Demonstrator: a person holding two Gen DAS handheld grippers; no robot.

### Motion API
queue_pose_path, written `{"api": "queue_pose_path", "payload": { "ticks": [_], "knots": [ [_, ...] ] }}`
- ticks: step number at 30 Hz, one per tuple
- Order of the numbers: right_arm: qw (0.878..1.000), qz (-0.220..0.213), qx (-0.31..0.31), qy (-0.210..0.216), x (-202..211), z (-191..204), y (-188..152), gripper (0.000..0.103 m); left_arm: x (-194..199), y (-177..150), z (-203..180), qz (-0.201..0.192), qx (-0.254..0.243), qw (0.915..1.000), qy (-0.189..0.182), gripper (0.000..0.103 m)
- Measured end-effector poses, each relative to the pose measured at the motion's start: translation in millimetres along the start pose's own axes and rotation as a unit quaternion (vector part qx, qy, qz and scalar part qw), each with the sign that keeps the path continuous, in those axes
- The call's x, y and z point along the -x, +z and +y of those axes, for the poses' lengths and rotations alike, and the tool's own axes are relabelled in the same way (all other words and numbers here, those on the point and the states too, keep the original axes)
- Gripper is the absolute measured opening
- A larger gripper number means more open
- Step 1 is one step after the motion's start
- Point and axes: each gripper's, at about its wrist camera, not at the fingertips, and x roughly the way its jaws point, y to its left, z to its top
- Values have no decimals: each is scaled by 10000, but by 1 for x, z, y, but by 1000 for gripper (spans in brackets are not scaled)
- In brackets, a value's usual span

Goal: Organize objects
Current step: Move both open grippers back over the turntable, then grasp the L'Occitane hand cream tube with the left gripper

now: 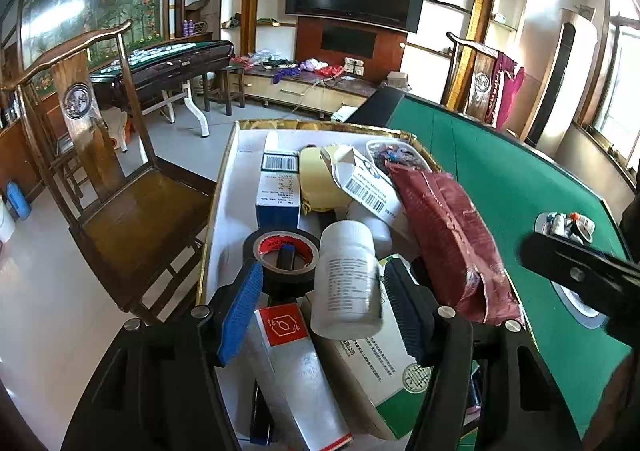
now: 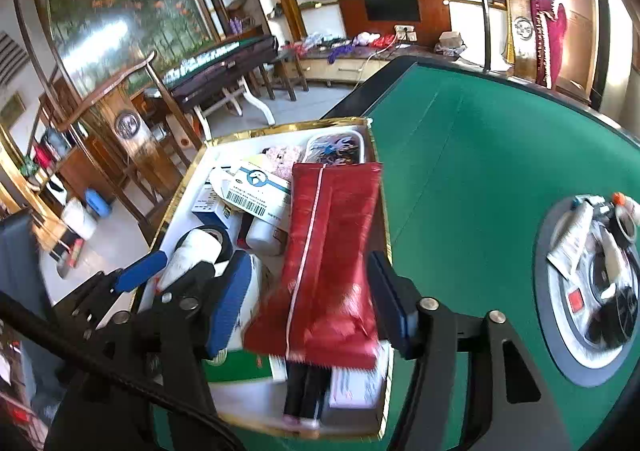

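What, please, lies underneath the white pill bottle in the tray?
The white pill bottle rests on a green-and-white medicine box and a silver carton. Anything beneath those is hidden.

Table top (image 2: pixel 460 171): green cloth-like covering, matt, fine even nap. Box (image 1: pixel 224 187): white matt card inside, rim in shiny crinkled gold foil. Red pouch (image 2: pixel 332 251): glossy foil or plastic film, creased. White bottle (image 1: pixel 346 275): smooth plastic, ribbed cap, paper label. Tape roll (image 1: pixel 286 255): black, glossy plastic. Cartons (image 1: pixel 278 187): printed card, slight sheen. Gripper pads (image 1: pixel 240 311): blue, ribbed, rubbery; frames matt black plastic with bright metal screws. Chair (image 1: pixel 132 211): polished dark wood.
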Motion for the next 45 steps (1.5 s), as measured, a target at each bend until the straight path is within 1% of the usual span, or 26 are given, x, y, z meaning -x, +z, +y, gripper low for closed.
{"api": "queue_pose_path", "payload": {
  "ticks": [3,6,9,10,12,14,15,16,17,18,19,20,21,23,25,26,29,31,33,37,38,39,40,41,42,45],
  "knots": [
    [9998,-83,-162,113,16,-13,-7,61,10,1,-4,-104,-2,9999,53,61],
    [9994,-204,-287,56,35,-33,-13,61,19,3,-7,-212,13,9998,49,61],
    [9984,-303,-469,-124,57,-60,-21,61,34,8,-17,-393,16,9992,-5,61],
    [9973,-354,-574,-280,67,-75,-26,61,39,10,-24,-440,-38,9990,-72,61],
    [9947,-422,-801,-485,83,-101,-36,61,49,16,-48,-490,-249,9979,-345,61],
    [9917,-454,-1056,-577,98,-127,-45,62,50,21,-77,-385,-525,9957,-653,65],
    [9898,-464,-1192,-628,105,-140,-49,62,49,24,-93,-304,-667,9937,-845,65],
    [9871,-501,-1359,-679,114,-155,-56,62,43,28,-118,-184,-870,9891,-1171,65],
    [9839,-559,-1534,-728,124,-171,-64,62,36,30,-135,-70,-998,9857,-1355,65],
    [9812,-609,-1660,-772,131,-182,-70,62,25,33,-159,118,-1172,9813,-1522,65],
    [9780,-679,-1794,-824,139,-195,-76,62,17,36,-174,224,-1307,9780,-1609,65],
    [9751,-744,-1904,-863,146,-206,-81,62,-1,39,-204,405,-1597,9706,-1753,65],
    [9724,-790,-2004,-898,151,-216,-85,62,-10,41,-217,475,-1705,9681,-1775,65],
    [9658,-935,-2234,-930,162,-237,-89,62,-43,44,-257,814,-1934,9616,-1772,65],
    [9598,-1106,-2393,-967,171,-250,-87,62,-72,45,-285,1132,-1992,9545,-1907,65],
    [9578,-1155,-2430,-1014,173,-254,-88,62,-88,45,-300,1253,-2037,9535,-1835,64],
    [9537,-1211,-2582,-954,180,-266,-91,62,-117,46,-331,1289,-2196,9548,-1534,64],
    [9507,-1234,-2720,-831,181,-269,-92,62,-132,45,-343,1366,-2226,9552,-1396,64],
    [9505,-1218,-2755,-758,181,-268,-92,62,-142,46,-351,1371,-2297,9548,-1295,64],
    [9500,-1220,-2777,-736,179,-270,-94,62,-163,41,-363,1567,-2462,9488,-1210,64],
    [9500,-1214,-2780,-741,179,-271,-95,62,-165,38,-366,1601,-2503,9468,-1235,59],
    [9503,-1205,-2771,-747,178,-273,-96,62,-166,34,-366,1627,-2518,9456,-1263,52],
    [9512,-1171,-2747,-781,176,-273,-96,62,-166,31,-365,1665,-2489,9450,-1312,38],
    [9516,-1145,-2734,-812,174,-273,-97,62,-164,31,-363,1663,-2399,9468,-1354,27],
    [9520,-1120,-2722,-842,172,-274,-96,62,-161,30,-360,1675,-2379,9472,-1344,24],
    [9549,-1014,-2603,-1008,164,-272,-96,62,-151,24,-344,1748,-2227,9493,-1366,24]
  ]
}}
